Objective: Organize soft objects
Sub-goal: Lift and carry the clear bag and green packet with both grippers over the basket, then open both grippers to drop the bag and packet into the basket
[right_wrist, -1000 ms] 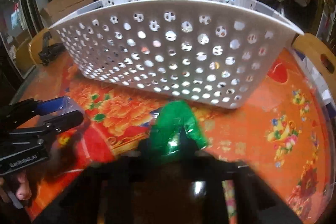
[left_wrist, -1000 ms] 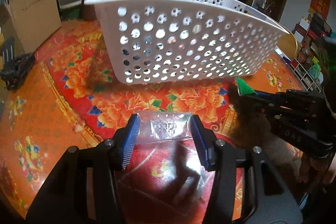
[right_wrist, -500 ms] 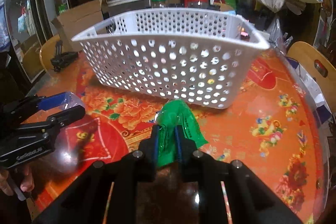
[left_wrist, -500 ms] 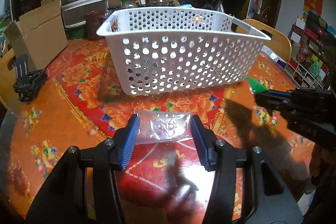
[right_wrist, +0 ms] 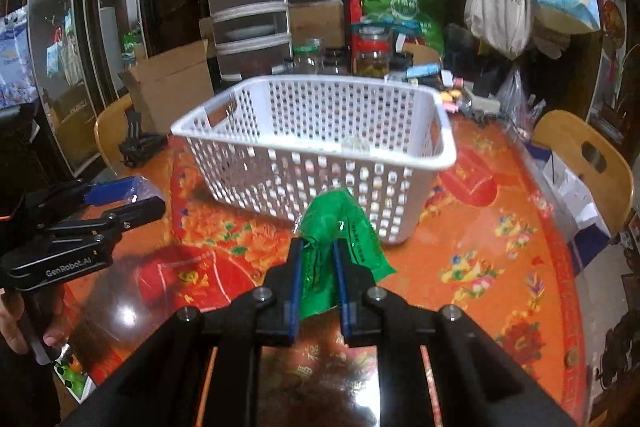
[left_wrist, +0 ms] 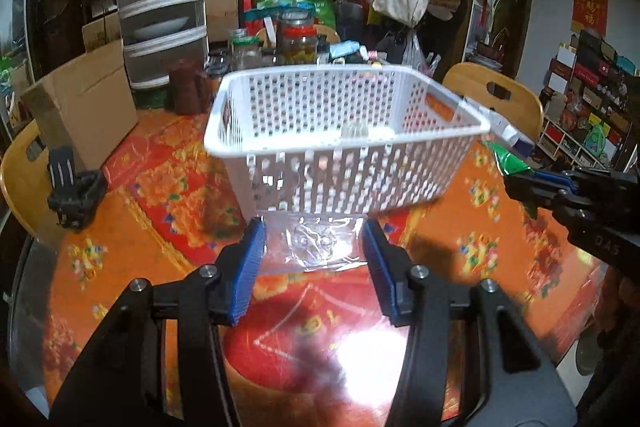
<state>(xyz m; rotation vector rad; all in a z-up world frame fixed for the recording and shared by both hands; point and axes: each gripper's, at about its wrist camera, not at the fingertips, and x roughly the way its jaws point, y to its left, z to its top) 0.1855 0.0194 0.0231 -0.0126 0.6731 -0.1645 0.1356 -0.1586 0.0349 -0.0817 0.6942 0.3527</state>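
Left claw (left_wrist: 314, 259) grips a crinkled clear bag (left_wrist: 320, 243); right claw (right_wrist: 316, 267) pinches a crumpled green bag (right_wrist: 340, 227).

Clear plastic bag (left_wrist: 316, 243) and crumpled green bag (right_wrist: 336, 247) held before white perforated basket (right_wrist: 320, 147).

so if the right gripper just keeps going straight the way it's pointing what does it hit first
Most likely the near wall of the white basket. The right gripper, shut on the green bag, points at that perforated side below the rim, though depth is hard to judge through the fisheye.
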